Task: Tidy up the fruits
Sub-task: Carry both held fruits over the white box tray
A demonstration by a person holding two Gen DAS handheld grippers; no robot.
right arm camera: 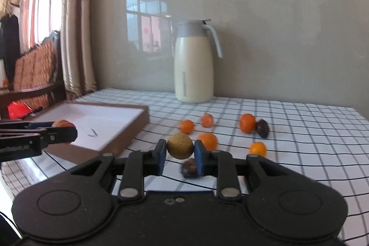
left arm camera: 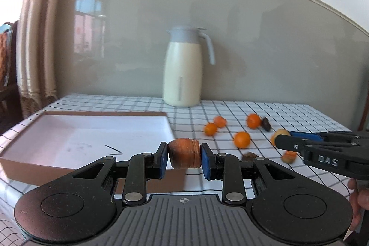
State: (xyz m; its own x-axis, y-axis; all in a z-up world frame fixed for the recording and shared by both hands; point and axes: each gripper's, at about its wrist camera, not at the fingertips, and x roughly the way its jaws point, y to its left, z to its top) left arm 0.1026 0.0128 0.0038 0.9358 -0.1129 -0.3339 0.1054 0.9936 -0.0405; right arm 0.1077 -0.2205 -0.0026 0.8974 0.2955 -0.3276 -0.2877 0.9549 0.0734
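Observation:
My left gripper (left arm camera: 184, 155) is shut on a wrinkled reddish-orange fruit (left arm camera: 184, 153), held above the near right corner of a shallow brown box with a white inside (left arm camera: 92, 130). My right gripper (right arm camera: 180, 150) is shut on a round yellow-brown fruit (right arm camera: 180, 146), held above the checked tablecloth. Several small oranges (right arm camera: 208, 141) and dark brown fruits (right arm camera: 263, 128) lie scattered on the cloth ahead. The right gripper also shows in the left wrist view (left arm camera: 282, 142). The left gripper with its fruit shows in the right wrist view (right arm camera: 63, 128), over the box (right arm camera: 96, 117).
A cream jug with a grey lid and handle (left arm camera: 183, 68) stands at the back by the grey wall. The table (right arm camera: 311, 121) has a checked cloth. A curtain and a wooden chair (right arm camera: 34, 75) are to the left.

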